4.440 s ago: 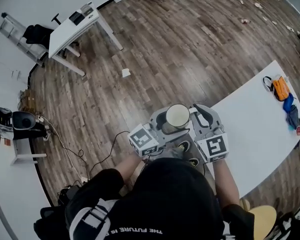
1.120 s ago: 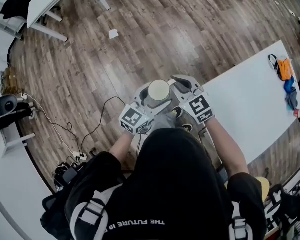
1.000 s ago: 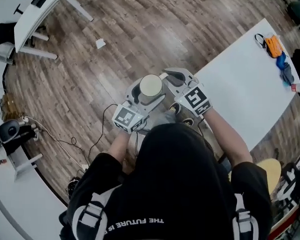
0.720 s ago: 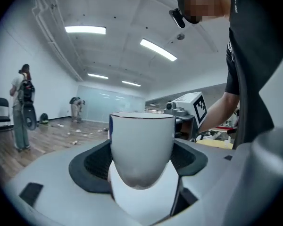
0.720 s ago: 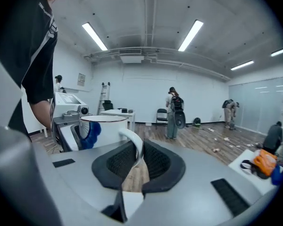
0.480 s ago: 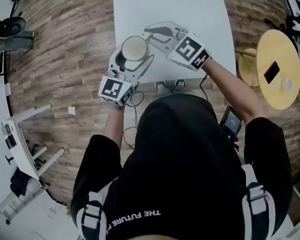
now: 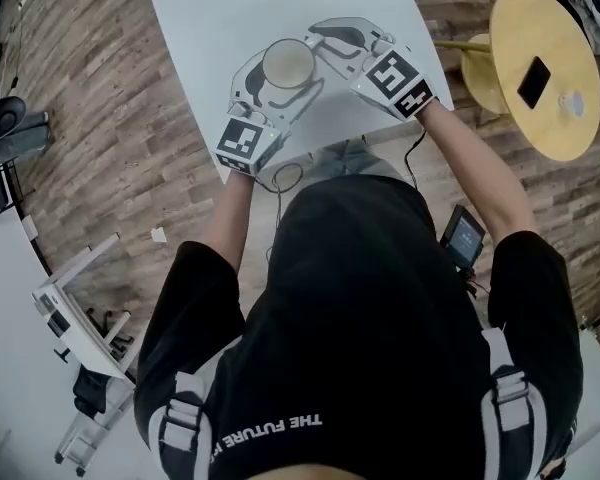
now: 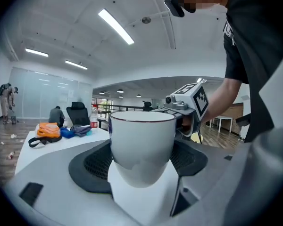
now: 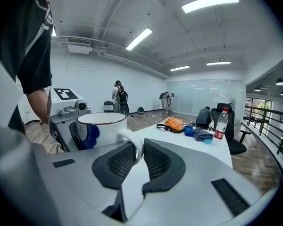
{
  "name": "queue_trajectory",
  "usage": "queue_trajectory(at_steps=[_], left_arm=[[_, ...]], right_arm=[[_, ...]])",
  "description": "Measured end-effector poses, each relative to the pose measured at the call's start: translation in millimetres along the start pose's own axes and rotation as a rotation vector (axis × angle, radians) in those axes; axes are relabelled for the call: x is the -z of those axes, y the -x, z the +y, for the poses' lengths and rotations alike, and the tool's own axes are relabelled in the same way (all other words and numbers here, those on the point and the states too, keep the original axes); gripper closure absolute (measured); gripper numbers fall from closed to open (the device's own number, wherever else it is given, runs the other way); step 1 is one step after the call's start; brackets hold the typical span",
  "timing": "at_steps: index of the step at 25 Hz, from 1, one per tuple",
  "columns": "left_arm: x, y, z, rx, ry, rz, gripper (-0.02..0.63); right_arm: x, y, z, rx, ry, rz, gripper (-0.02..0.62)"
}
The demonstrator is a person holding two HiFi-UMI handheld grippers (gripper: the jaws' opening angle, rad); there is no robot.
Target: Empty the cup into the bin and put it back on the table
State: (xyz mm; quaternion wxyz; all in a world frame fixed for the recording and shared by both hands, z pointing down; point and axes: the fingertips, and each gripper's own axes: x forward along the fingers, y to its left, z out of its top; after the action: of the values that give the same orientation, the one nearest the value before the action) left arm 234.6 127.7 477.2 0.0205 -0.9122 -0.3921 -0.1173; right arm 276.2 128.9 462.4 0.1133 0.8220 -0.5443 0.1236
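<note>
**Presently: white mug in a two-gripper hold at the white table's near edge**

- White mug (image 7: pixel 287 63) (image 8: pixel 142 145) (image 9: pixel 102 126): upright, mouth up, thin dark line round the rim. It is over the near edge of the white table (image 7: pixel 210 8) (image 8: pixel 47 147) (image 9: pixel 179 134). Whether its base touches the tabletop cannot be told.
- Left gripper (image 7: pixel 280 80) (image 8: pixel 142 166): at the table's near edge, jaws spread wide round the mug's body, with the black mesh pads (image 8: pixel 96 161) pressing on either side.
- Right gripper (image 7: pixel 318 46) (image 9: pixel 137 157): over the table beside the mug, jaws drawn narrow and pinching the mug's handle (image 9: pixel 132 142) between the pads.
- Marker cubes: the left one (image 7: pixel 239 145) just off the table's near edge, the right one (image 7: pixel 398 81) above its near corner.
- Orange bag (image 8: pixel 49 129) (image 9: pixel 173 123): lying on the table towards its far end.
- Blue and grey cloth items (image 8: pixel 75 131) (image 9: pixel 198 133): on the table next to the bag.
- Water bottle (image 8: pixel 94 117) (image 9: pixel 220 123): upright with a red label, at the table's far end.
- Black office chair (image 9: pixel 233 128): beyond the table's far end.
- Round yellow stool (image 7: pixel 545 68): on the wood floor, just to the right of the table's near corner, with a dark phone (image 7: pixel 533 81) lying on it.
</note>
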Motion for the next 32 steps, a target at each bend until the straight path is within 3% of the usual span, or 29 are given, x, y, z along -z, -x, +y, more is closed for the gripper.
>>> queue_trajectory(at_steps=[8, 13, 20, 32], left_arm=[[91.0, -44.0, 4.4, 0.061, -0.041, 0.201, 0.235], [135.4, -51.1, 15.5, 0.075, -0.044, 0.285, 0.235], [149.4, -52.3, 19.0, 0.065, -0.018, 0.311, 0.235], [150.9, -51.7, 18.0, 0.077, -0.042, 0.297, 0.235]], right_arm=[[102.6, -22.1, -14.5, 0.003, -0.052, 0.132, 0.545], [135.1, -40.2, -18.1, -0.001, -0.049, 0.167, 0.545], [142.6, -46.5, -17.1, -0.002, -0.017, 0.189, 0.543], [148.7, -47.0, -15.5, 0.027, -0.067, 0.177, 0.543]])
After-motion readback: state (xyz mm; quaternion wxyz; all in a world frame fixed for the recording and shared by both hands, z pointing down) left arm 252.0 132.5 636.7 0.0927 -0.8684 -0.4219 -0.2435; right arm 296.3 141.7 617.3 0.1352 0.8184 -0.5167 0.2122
